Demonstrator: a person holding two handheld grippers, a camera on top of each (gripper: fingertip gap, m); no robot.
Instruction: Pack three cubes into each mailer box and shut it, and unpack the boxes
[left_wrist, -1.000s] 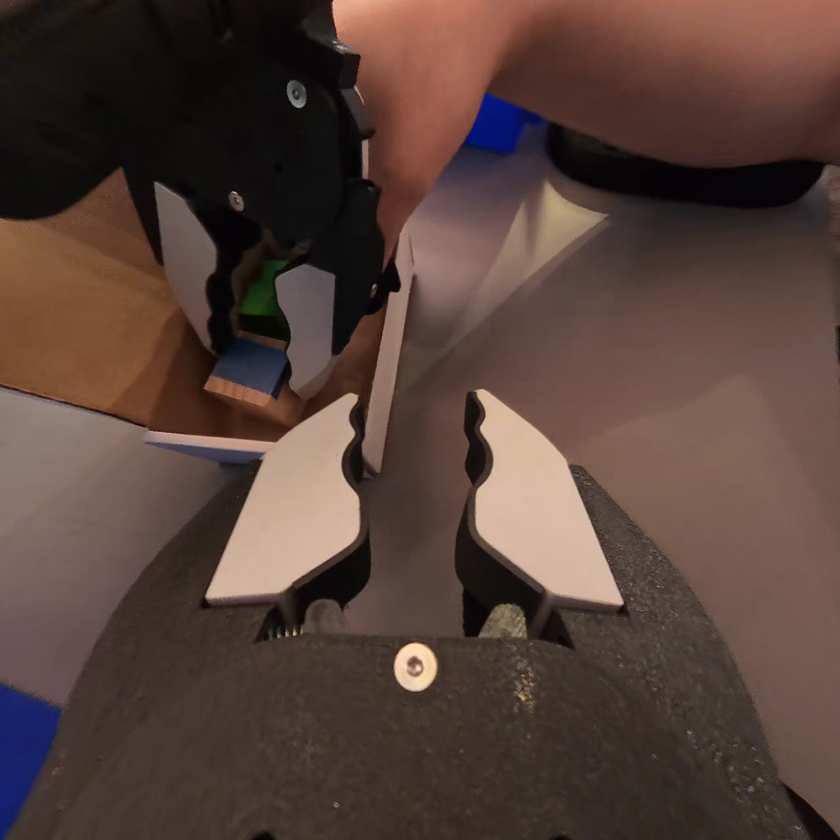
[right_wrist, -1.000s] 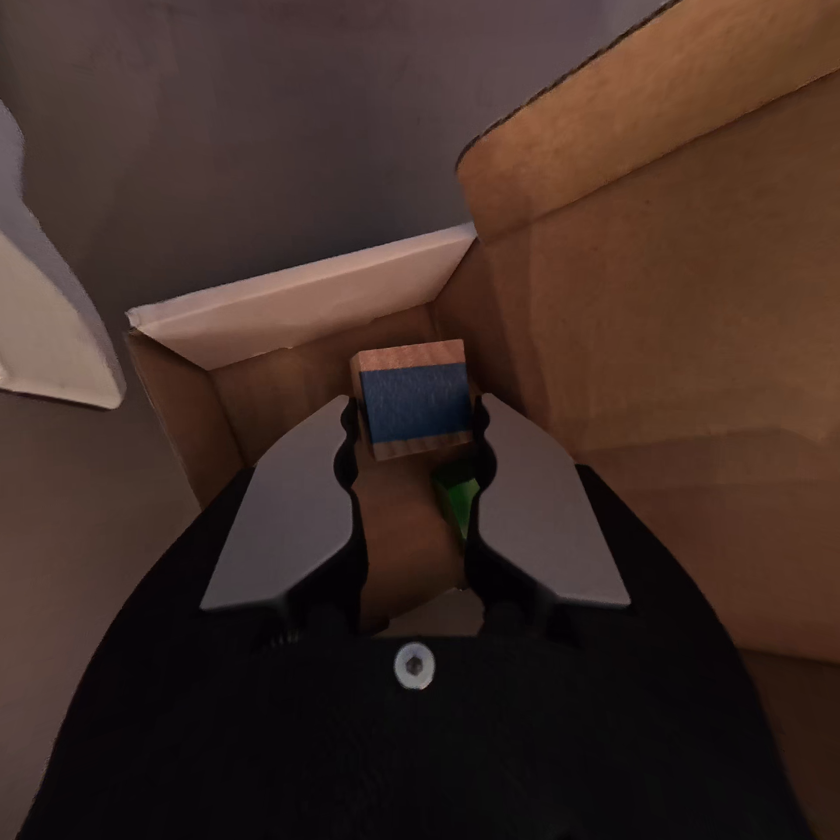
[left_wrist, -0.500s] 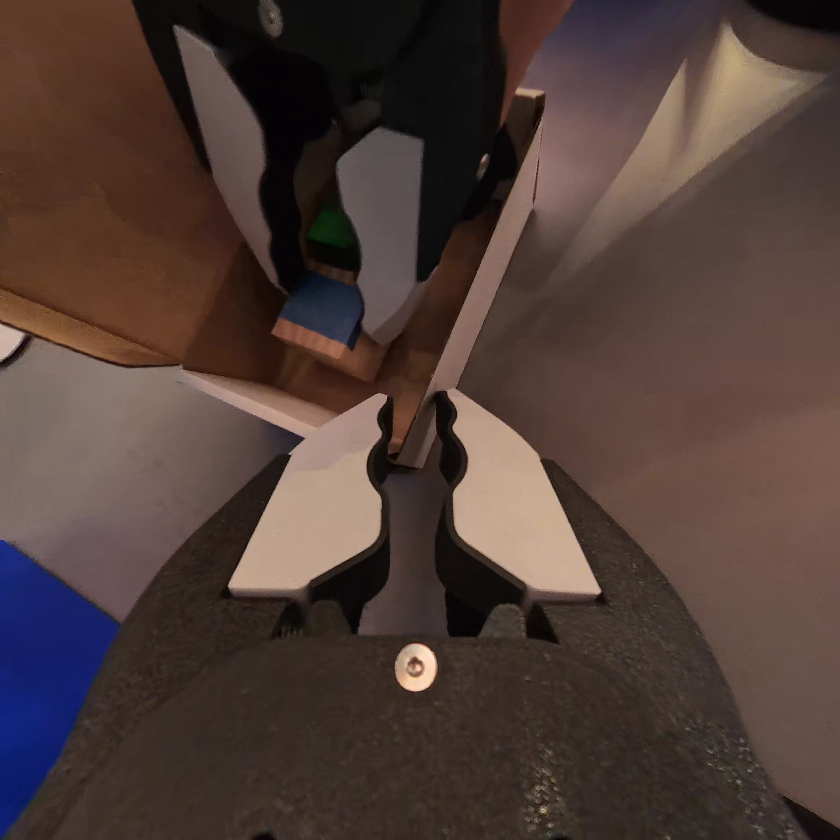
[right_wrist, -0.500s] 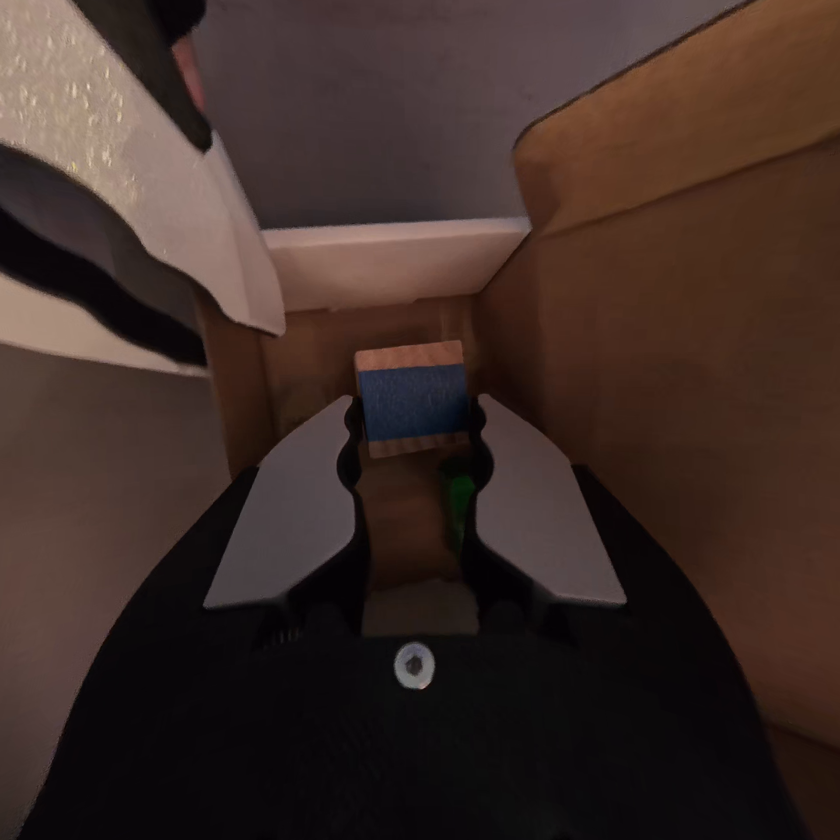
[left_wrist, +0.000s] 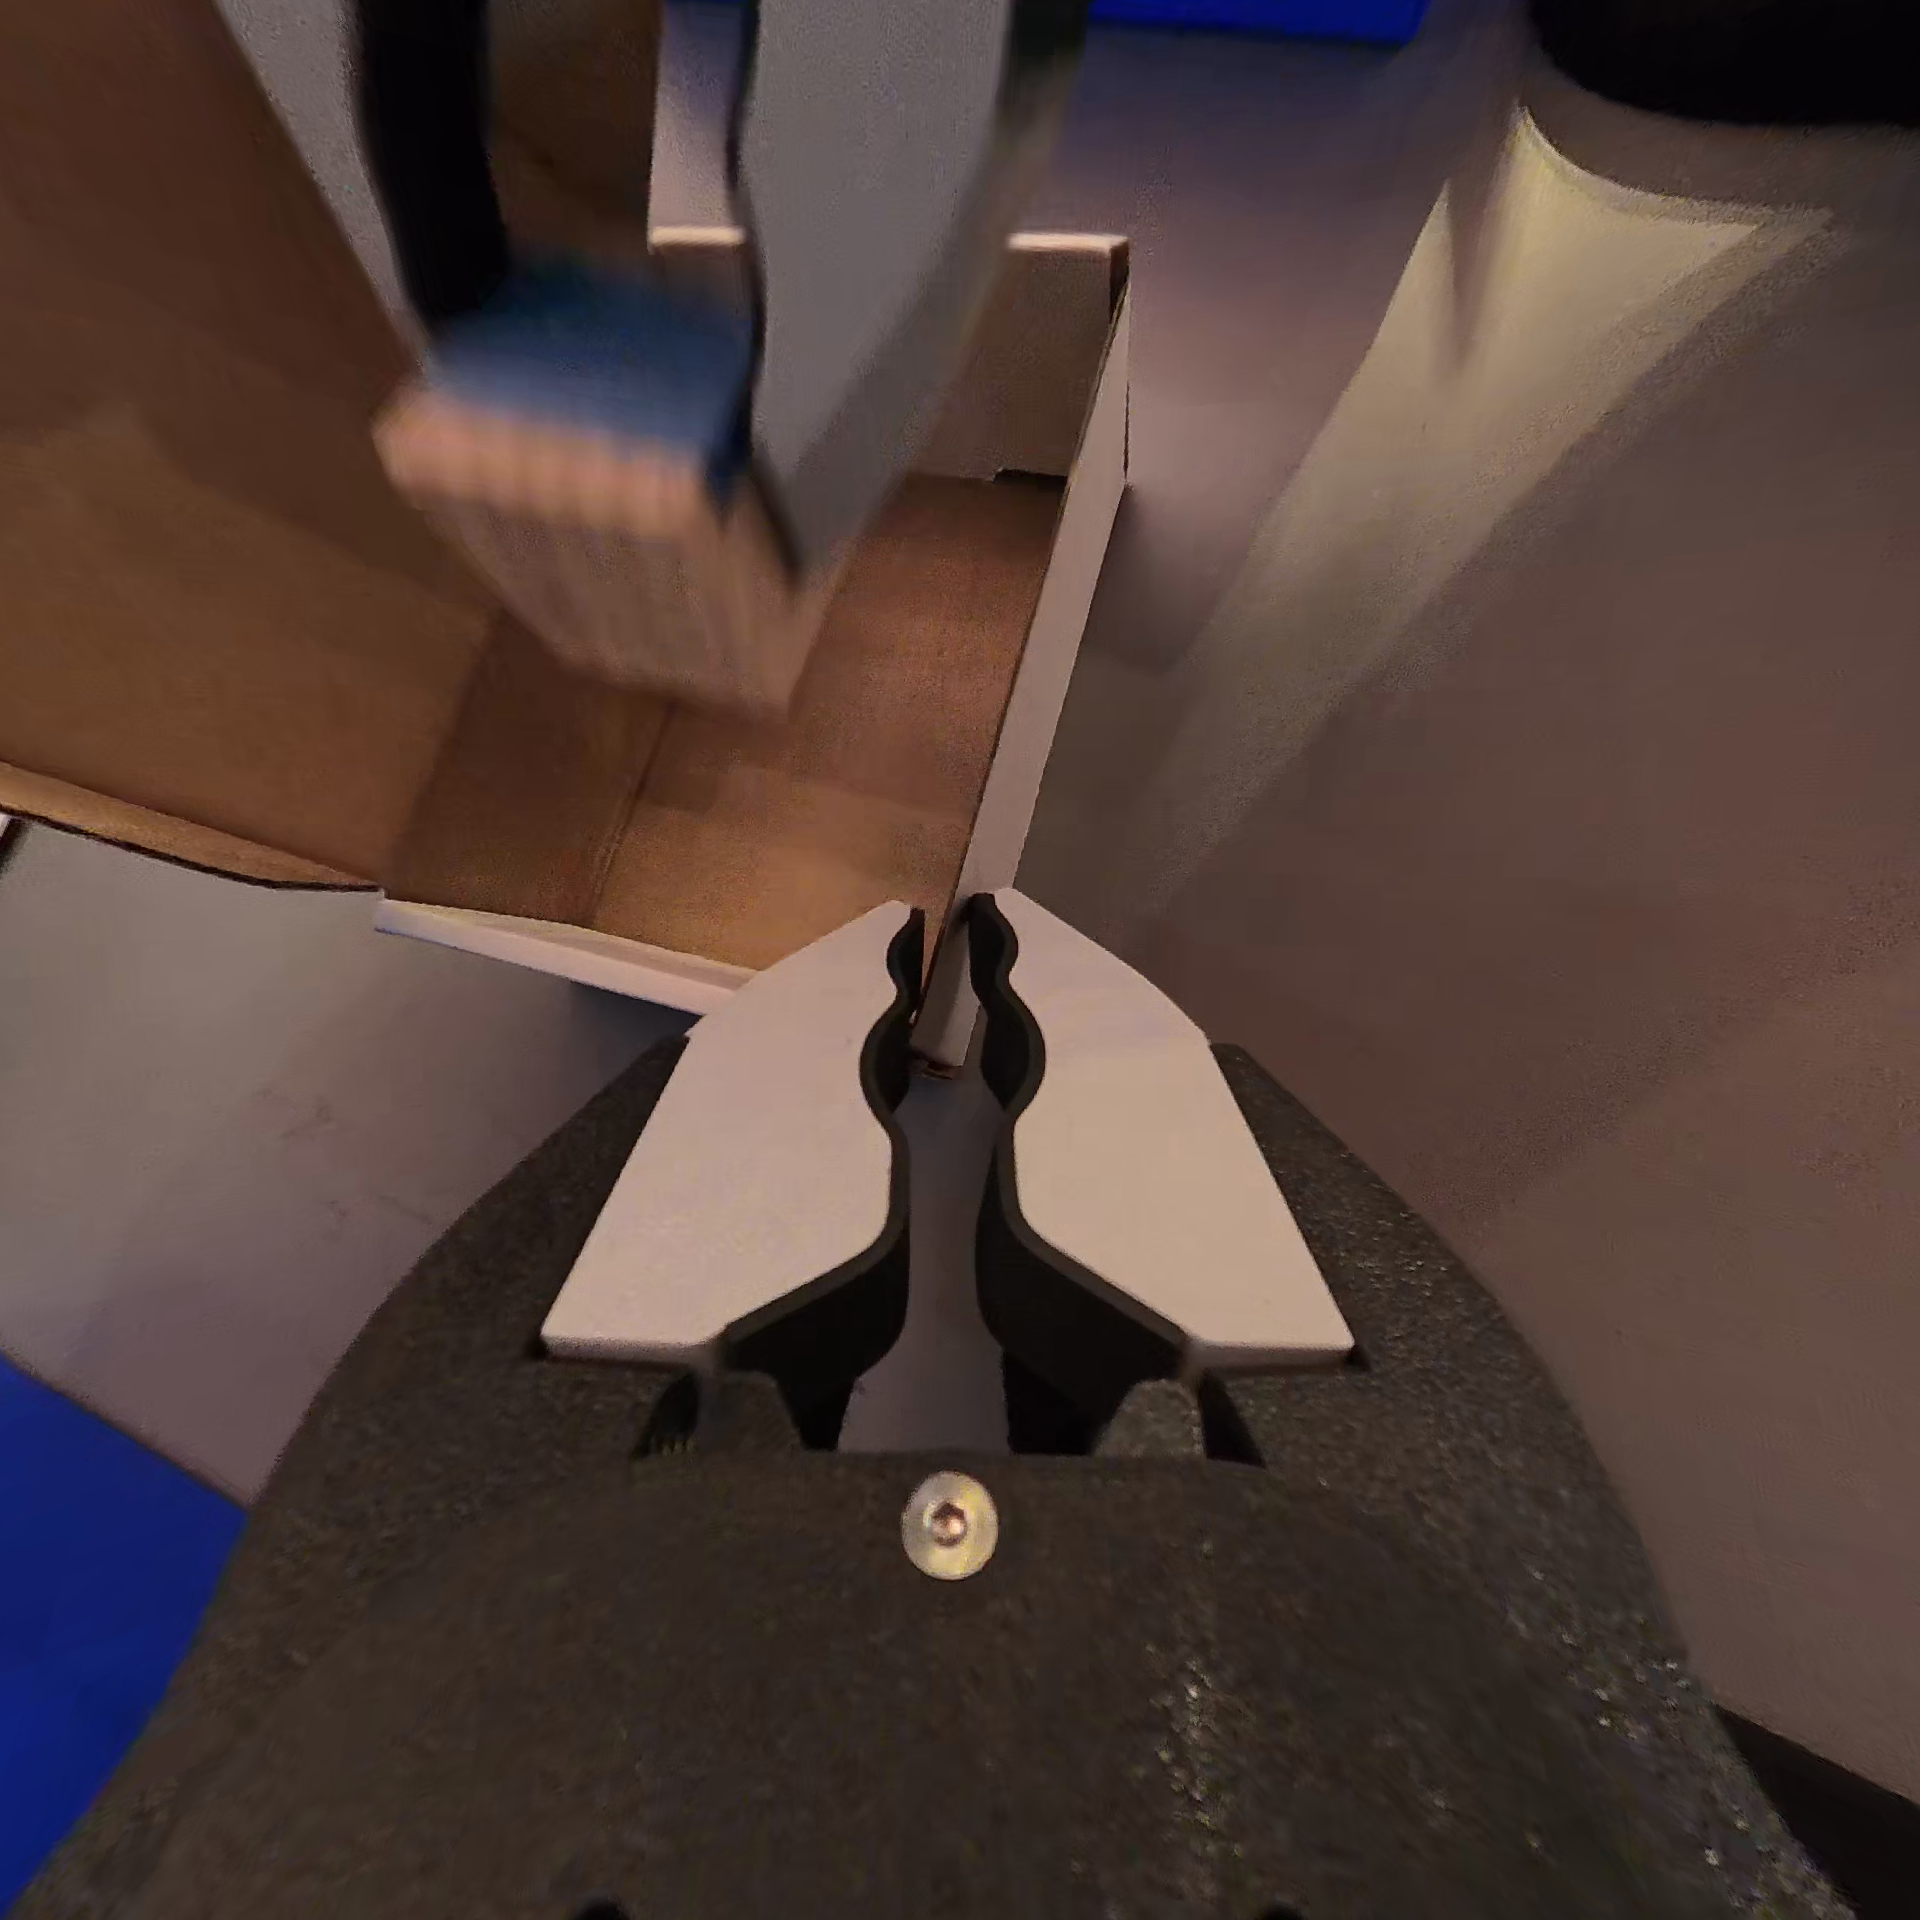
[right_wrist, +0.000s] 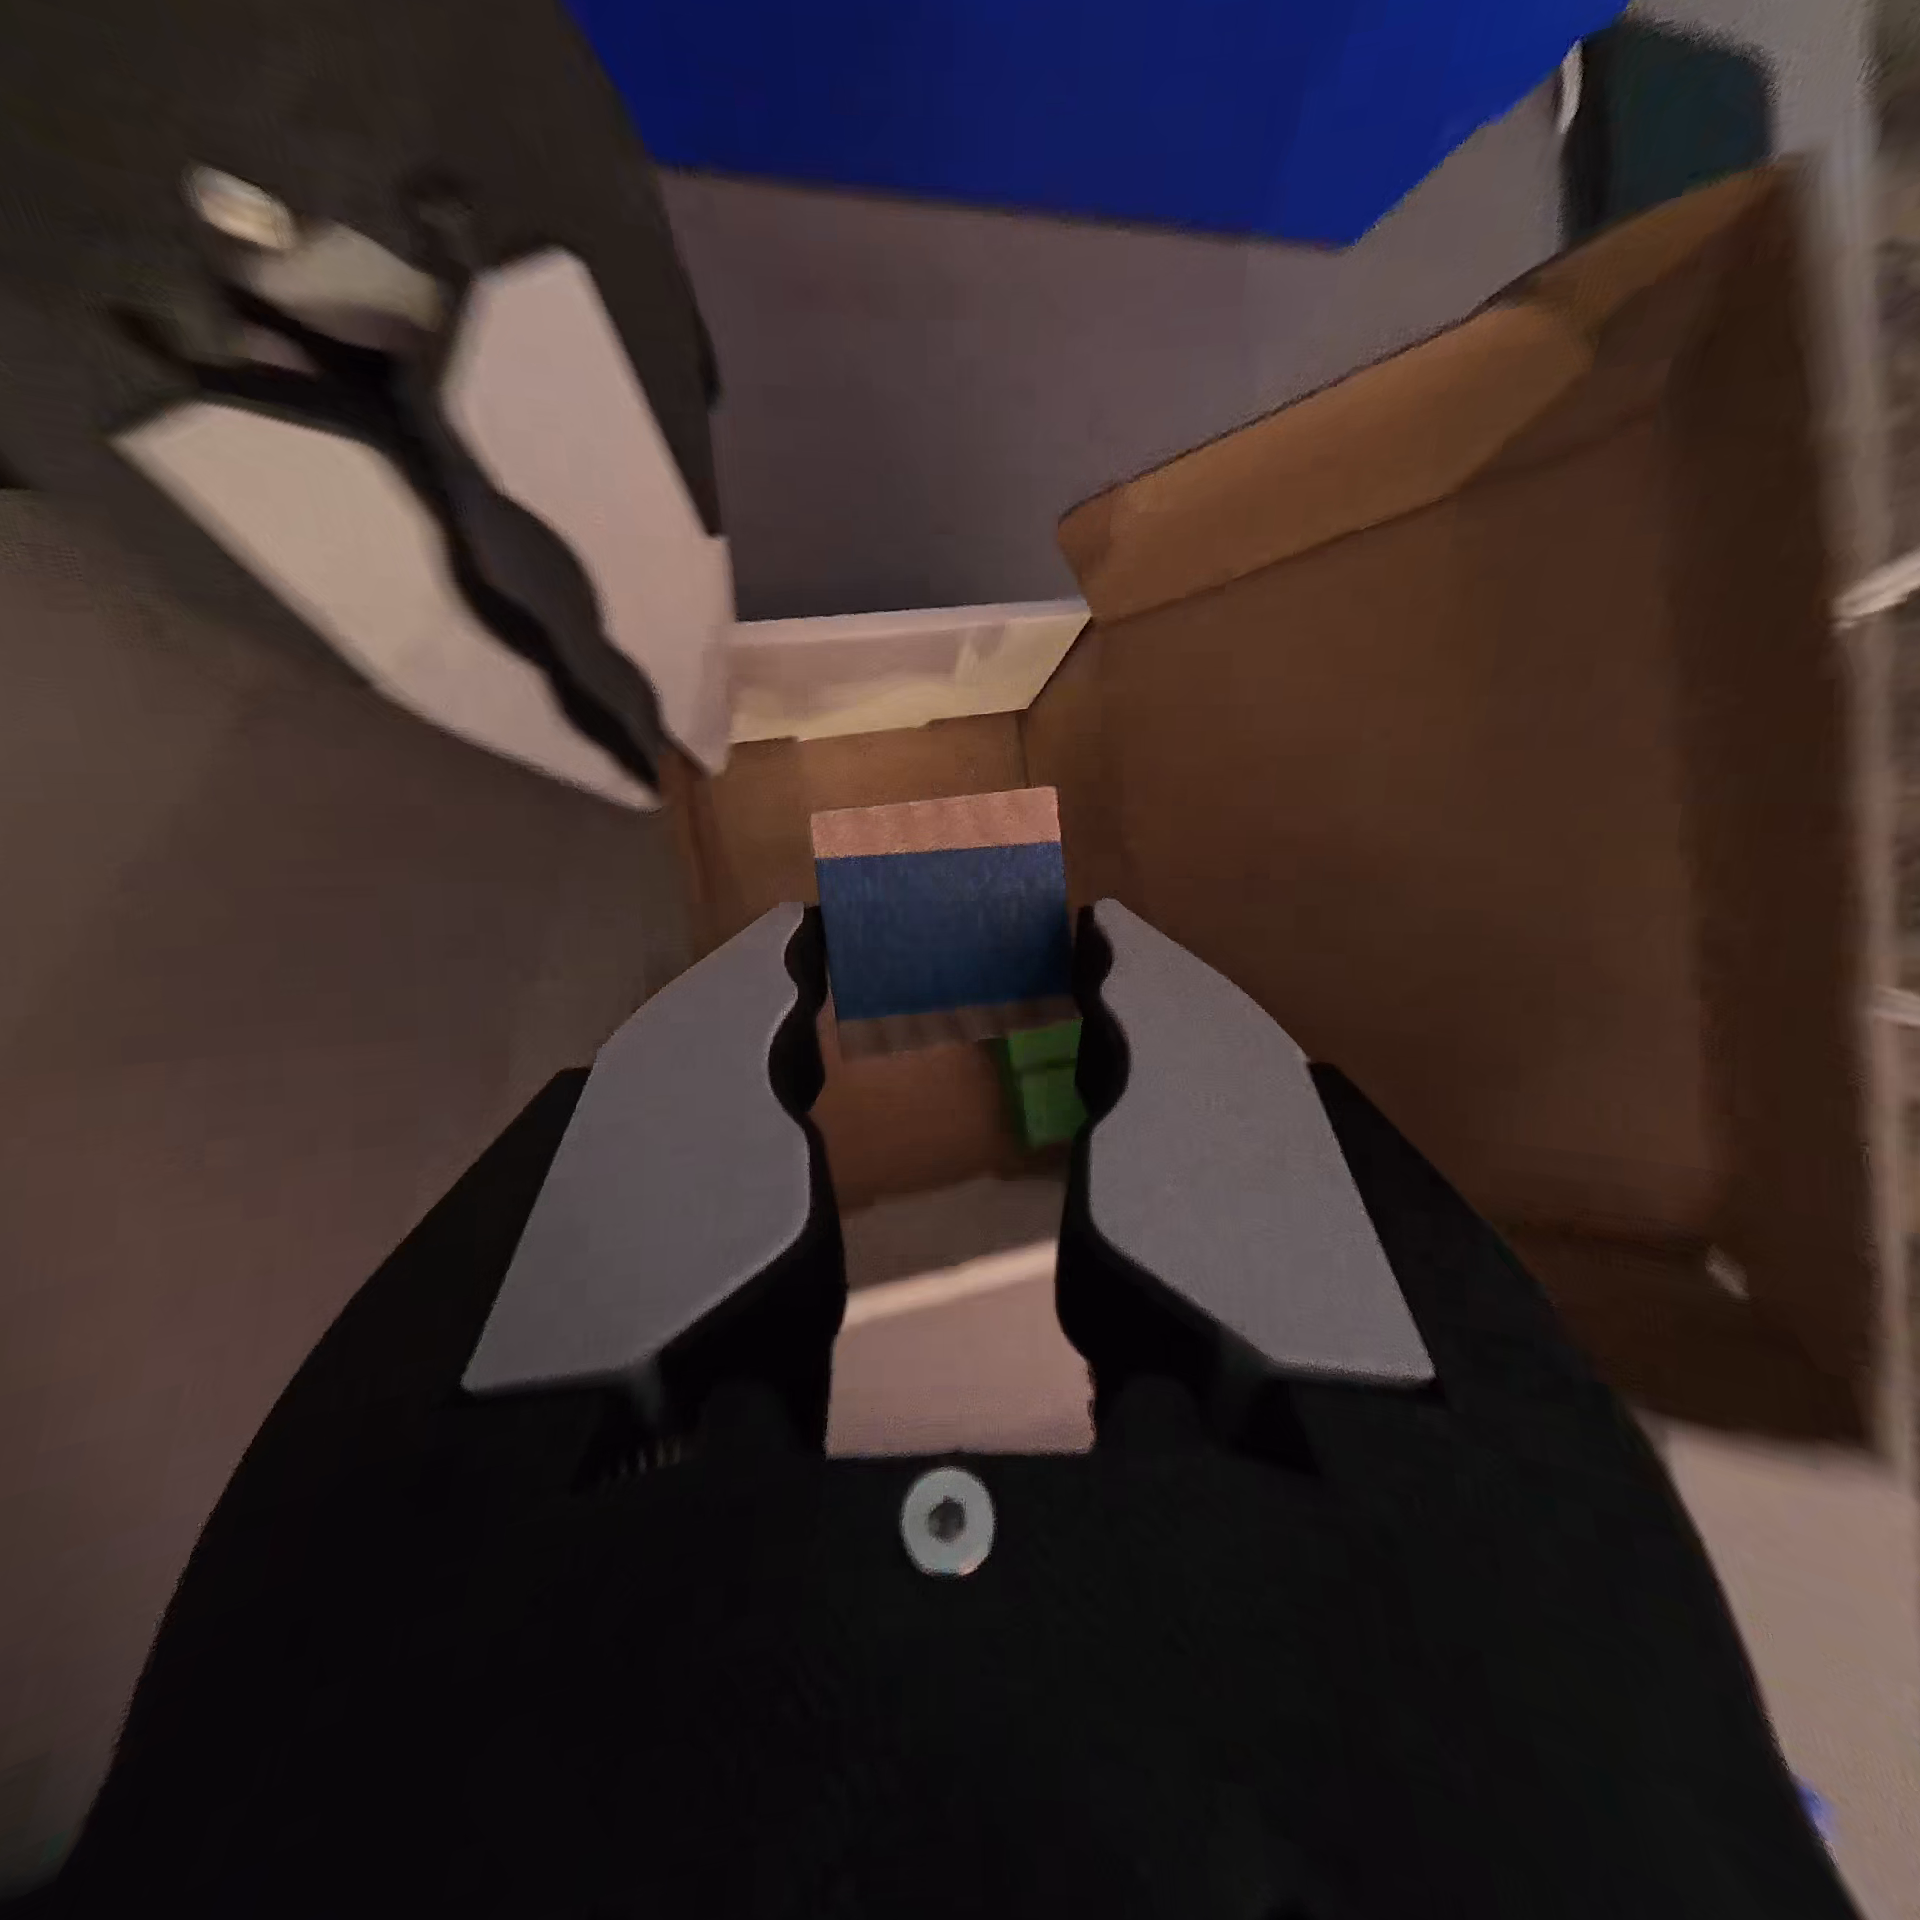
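Note:
An open cardboard mailer box (left_wrist: 852, 748), white outside and brown inside, lies on the grey table. My left gripper (left_wrist: 943, 920) is shut on the box's near side wall (left_wrist: 1049, 665). My right gripper (right_wrist: 943, 914) is shut on a blue cube (right_wrist: 940, 925) with bare wooden faces and holds it above the box's inside. That cube also shows blurred in the left wrist view (left_wrist: 592, 457), above the box floor. A green cube (right_wrist: 1039, 1081) lies in the box below the right gripper. The left gripper also shows in the right wrist view (right_wrist: 644, 717) at the box's left wall.
The box's brown lid (right_wrist: 1455, 831) stands open to the right in the right wrist view. A blue bin (right_wrist: 1039, 104) sits beyond the box. A blue patch (left_wrist: 94, 1538) lies at the lower left of the left wrist view. A dark round object (left_wrist: 1714, 62) is at the top right. There is about 8 cm between the tips of the two grippers. From either gripper's tips it is about 25 cm to the dark round object (left_wrist: 1714, 62).
My left gripper moved up to the box's side wall and shut on it. My right gripper, with the blue cube in it, has risen out of the box.

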